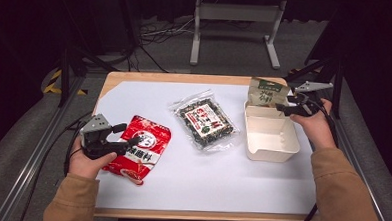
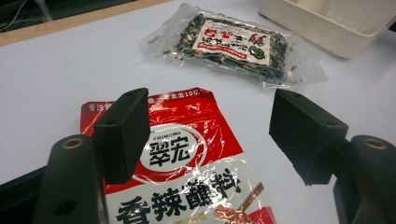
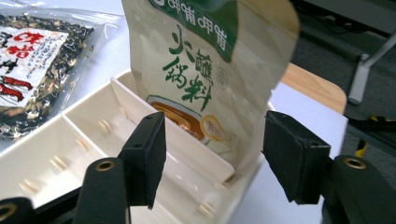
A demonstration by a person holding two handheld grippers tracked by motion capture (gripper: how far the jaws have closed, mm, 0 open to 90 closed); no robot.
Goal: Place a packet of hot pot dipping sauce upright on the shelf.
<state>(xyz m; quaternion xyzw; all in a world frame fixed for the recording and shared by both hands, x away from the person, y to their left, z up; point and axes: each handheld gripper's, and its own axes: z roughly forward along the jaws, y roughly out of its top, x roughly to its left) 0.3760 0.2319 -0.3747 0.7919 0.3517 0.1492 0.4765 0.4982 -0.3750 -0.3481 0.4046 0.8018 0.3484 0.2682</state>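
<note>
A beige and green pouch [image 1: 267, 91] [image 3: 201, 60] stands upright in the far narrow slot of a cream divided box [image 1: 272, 155] [image 3: 56, 140]. My right gripper [image 1: 286, 102] [image 3: 212, 149] is open just in front of the pouch, and its pads do not touch it. A red and white sauce packet [image 1: 141, 148] [image 2: 187, 154] lies flat at the front left. My left gripper [image 1: 128, 136] [image 2: 210, 126] hangs open low over the packet's upper part, with nothing gripped. A clear packet of dark dried food [image 1: 206, 122] [image 2: 233, 44] [image 3: 32, 60] lies in the middle.
A white sheet [image 1: 206, 181] covers most of the wooden table [image 1: 185, 78]. The box stands near the table's right edge. Beyond the far edge are a metal stand [image 1: 235, 29] and floor cables [image 1: 157, 34]. Rails run along both sides.
</note>
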